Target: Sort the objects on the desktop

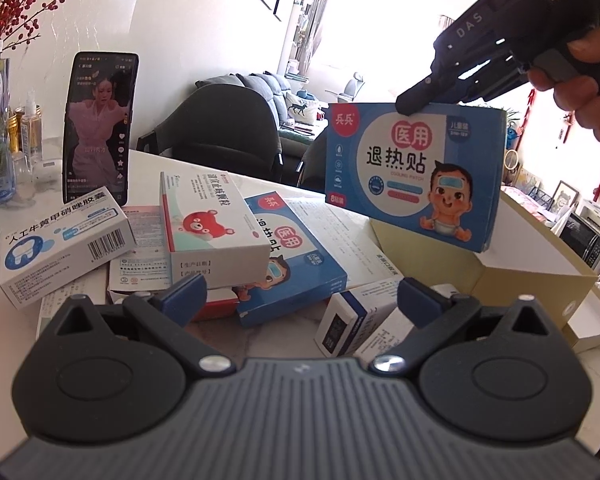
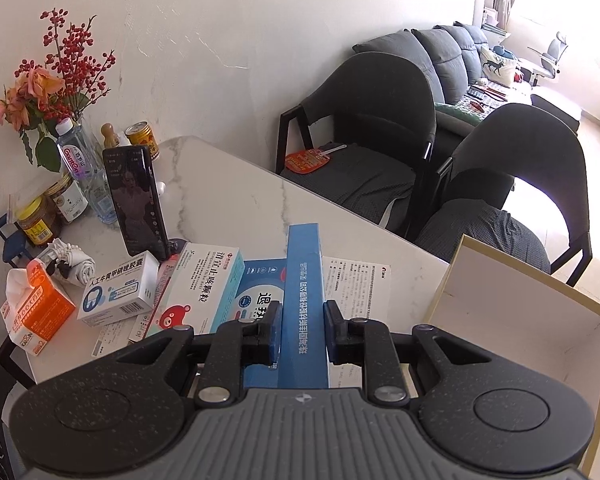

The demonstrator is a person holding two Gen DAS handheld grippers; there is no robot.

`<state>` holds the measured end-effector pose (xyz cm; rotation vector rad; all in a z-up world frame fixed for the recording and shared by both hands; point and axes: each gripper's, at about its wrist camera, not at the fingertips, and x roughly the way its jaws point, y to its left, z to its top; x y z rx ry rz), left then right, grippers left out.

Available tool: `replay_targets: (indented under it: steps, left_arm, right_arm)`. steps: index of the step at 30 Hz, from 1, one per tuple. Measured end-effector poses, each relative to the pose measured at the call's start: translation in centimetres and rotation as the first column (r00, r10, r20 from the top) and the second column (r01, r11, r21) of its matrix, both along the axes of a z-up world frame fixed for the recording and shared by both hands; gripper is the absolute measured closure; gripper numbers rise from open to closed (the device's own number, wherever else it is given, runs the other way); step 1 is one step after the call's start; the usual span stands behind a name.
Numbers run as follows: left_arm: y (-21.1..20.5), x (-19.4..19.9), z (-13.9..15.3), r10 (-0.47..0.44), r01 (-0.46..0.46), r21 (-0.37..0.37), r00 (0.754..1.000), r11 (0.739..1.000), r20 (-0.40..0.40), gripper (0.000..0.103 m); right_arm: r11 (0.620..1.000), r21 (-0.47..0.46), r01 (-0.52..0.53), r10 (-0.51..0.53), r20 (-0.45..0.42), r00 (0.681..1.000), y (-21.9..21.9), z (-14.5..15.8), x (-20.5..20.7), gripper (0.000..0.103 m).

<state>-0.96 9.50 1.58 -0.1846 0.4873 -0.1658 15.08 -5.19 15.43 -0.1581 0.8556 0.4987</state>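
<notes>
The right claw (image 2: 301, 334) pinches the blue fever-patch box (image 1: 416, 174) by one thin edge above the table's (image 2: 236, 188) right edge, so it could swing loose, while the left claw (image 1: 300, 294) hangs spread.

Right tongs (image 1: 410, 106) pinch blue box (image 1: 416, 172) aloft; left tongs (image 1: 300, 294) spread.

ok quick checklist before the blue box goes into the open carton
1. Right tool shut on the blue cooling-patch box: ok.
2. Box lifted off the pile of medicine boxes: ok.
3. Beige open cardboard carton has bare floor showing: ok.
4. Left tool open, empty, away from the box: ok.
5. Box hangs level in the grip: not ok, tilted.
6. Room in the carton's hidden near part: cannot tell.
</notes>
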Motion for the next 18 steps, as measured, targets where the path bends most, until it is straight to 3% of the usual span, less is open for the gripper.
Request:
replay_targets:
  steps: [18]
  left_arm:
    - [-0.4,-0.3,0.5,-0.013,0.013,0.004,1.0,1.0,0.016,0.0]
  right_arm:
    - [0.993,0.07,0.1,-0.105,0.065,0.992,-6.1,3.6,-0.3,0.079]
